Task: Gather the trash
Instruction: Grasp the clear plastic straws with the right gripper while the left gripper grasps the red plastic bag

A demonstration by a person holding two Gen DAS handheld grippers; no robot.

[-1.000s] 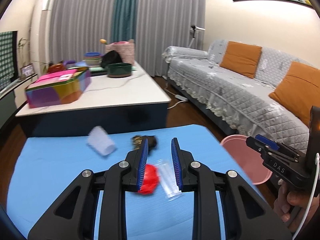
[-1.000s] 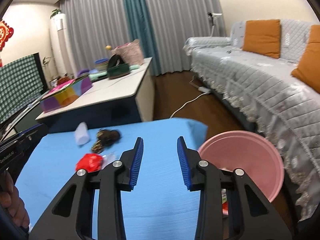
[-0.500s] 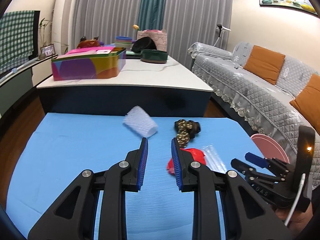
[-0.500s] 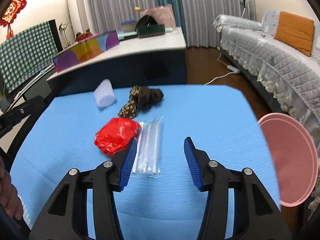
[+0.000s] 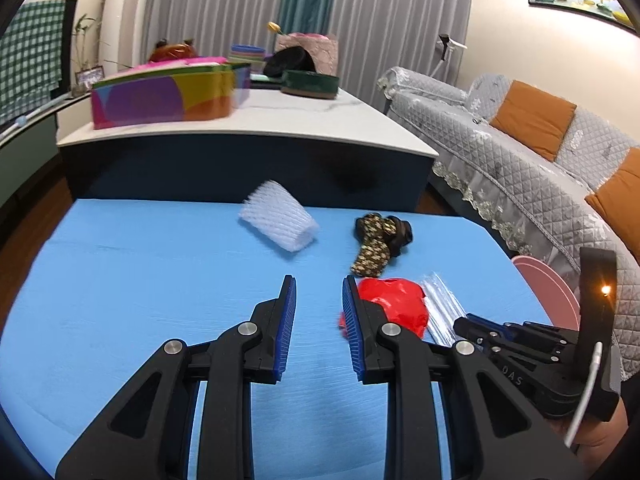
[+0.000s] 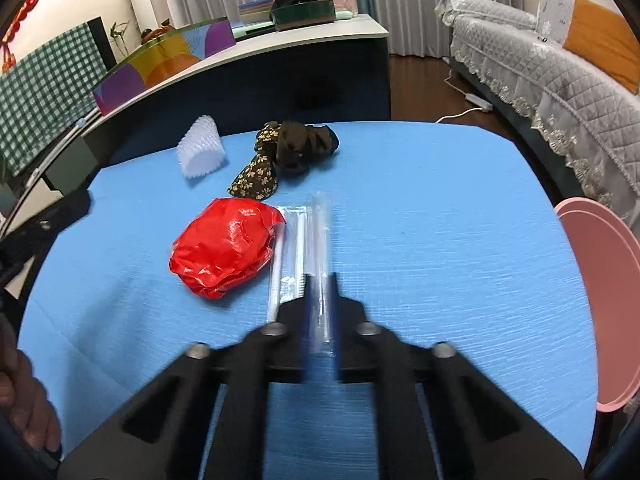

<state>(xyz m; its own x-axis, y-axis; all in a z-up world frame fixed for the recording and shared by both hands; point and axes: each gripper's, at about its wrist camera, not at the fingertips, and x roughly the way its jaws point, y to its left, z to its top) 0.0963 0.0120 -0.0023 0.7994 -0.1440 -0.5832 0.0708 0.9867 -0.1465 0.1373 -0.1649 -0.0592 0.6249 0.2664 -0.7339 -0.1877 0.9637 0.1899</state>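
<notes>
Here the right gripper (image 6: 319,300) is clamped on the near end of a clear plastic wrapper (image 6: 310,240), which lies on the blue bench (image 6: 440,240). Touching the wrapper's left side sits a crumpled red bag (image 6: 224,248). Beyond those lie a dark floral cloth (image 6: 288,148) and a white foam sleeve (image 6: 200,148). A pink bin (image 6: 600,300) stands just off the bench's right edge. The left gripper (image 5: 319,320) hovers over bare blue surface, its jaws partly apart with nothing between them, the red bag just right of its right finger.
</notes>
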